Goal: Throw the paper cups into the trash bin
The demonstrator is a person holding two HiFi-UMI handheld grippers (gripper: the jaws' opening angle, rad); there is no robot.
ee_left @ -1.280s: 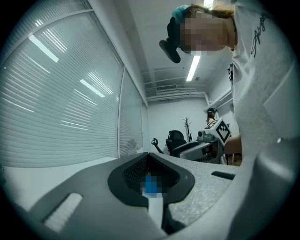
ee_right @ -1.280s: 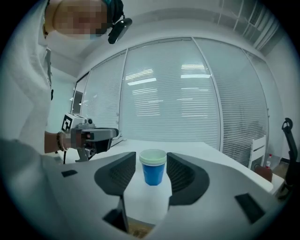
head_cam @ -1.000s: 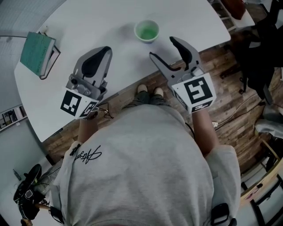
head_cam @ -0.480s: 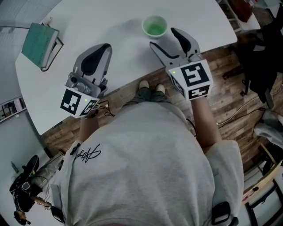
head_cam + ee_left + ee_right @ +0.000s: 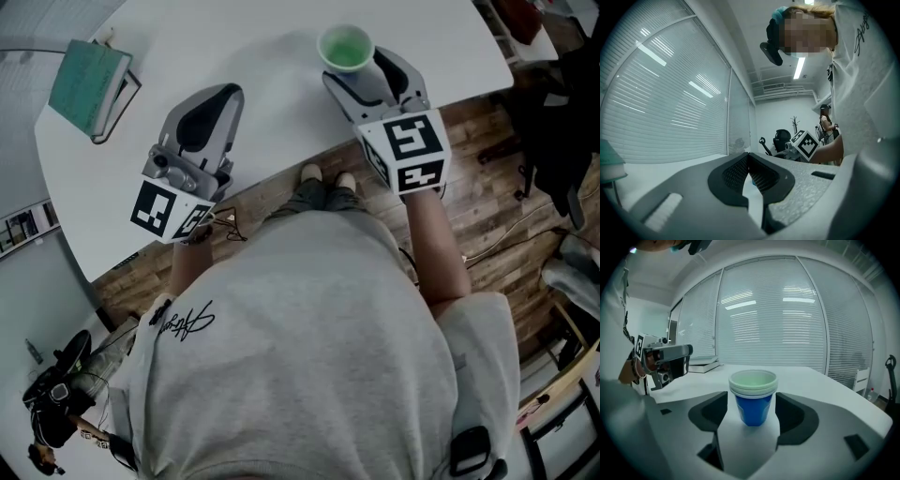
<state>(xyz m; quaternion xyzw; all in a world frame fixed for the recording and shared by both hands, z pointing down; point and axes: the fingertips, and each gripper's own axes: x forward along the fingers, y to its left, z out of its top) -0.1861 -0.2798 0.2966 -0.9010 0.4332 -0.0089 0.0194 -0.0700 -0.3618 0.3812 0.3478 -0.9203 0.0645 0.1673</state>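
**A:** Is there any writing here you can read?

**B:** Just one piece, a black handwritten-style print [image 5: 186,325] on the shoulder of the grey shirt [image 5: 309,375]. The letters loop too much for me to make out a word.

**A:** What about the cubes?

**B:** The left cube [image 5: 169,211] and the right cube [image 5: 408,150] carry black-and-white square patterns. Those are codes, not letters or numbers.

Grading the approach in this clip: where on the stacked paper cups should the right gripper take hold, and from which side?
Probably the blue side wall just under the rims, coming level from the person's side. The stacked paper cups stand upright on the white table and taper downward, so the rims should resist slipping. The right gripper stands open around them, not touching.
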